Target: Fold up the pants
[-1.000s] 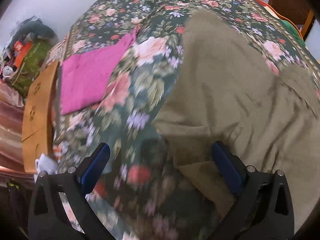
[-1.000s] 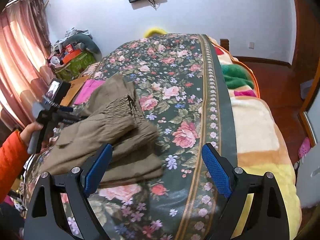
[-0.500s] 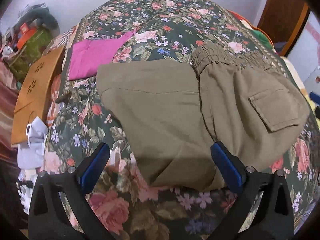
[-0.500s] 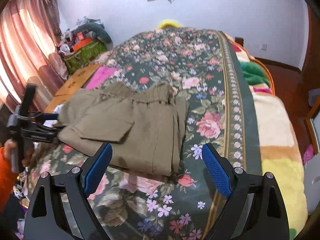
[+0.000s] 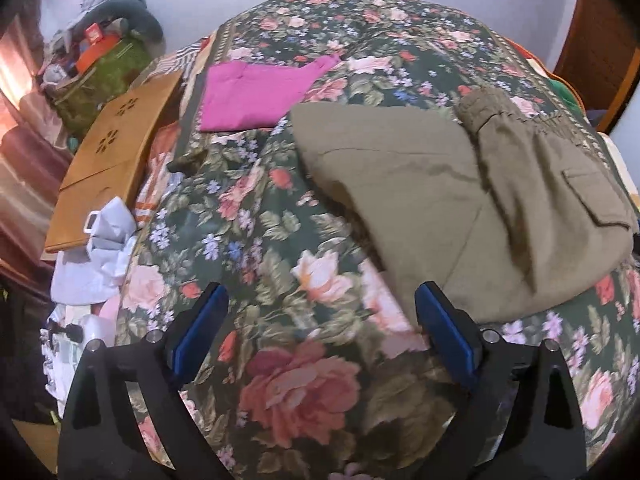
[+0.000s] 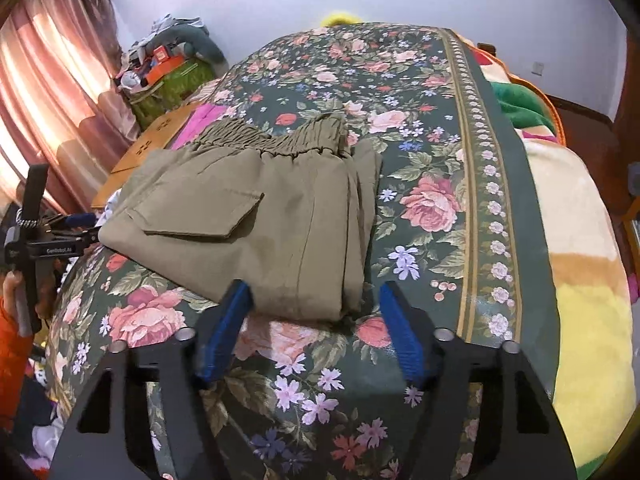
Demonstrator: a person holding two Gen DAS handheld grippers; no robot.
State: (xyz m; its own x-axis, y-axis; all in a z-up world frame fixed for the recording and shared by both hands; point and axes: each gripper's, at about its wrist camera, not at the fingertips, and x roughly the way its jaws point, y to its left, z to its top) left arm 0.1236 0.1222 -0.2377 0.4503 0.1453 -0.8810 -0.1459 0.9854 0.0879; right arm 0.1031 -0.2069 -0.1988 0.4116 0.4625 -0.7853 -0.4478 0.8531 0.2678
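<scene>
The olive-green pants (image 6: 264, 216) lie folded into a compact stack on the floral bedspread (image 6: 420, 128), elastic waistband at the far end and a flap pocket on top. In the left wrist view the pants (image 5: 460, 200) sit to the upper right. My left gripper (image 5: 320, 328) is open and empty, over bare bedspread just left of the pants' near corner; it also shows at the left edge of the right wrist view (image 6: 76, 226). My right gripper (image 6: 316, 320) is open and empty, its jaws partly closed in, just short of the pants' near edge.
A folded magenta garment (image 5: 256, 96) lies farther back on the bed. A wooden board (image 5: 116, 160) and white plastic bags (image 5: 100, 252) sit off the bed's left side. A cluttered green bag (image 6: 168, 84), pink curtains and a colourful blanket (image 6: 580, 240) on the right.
The pants went from lifted and moving to lying folded flat. Both grippers have drawn back from them. The right jaws have narrowed.
</scene>
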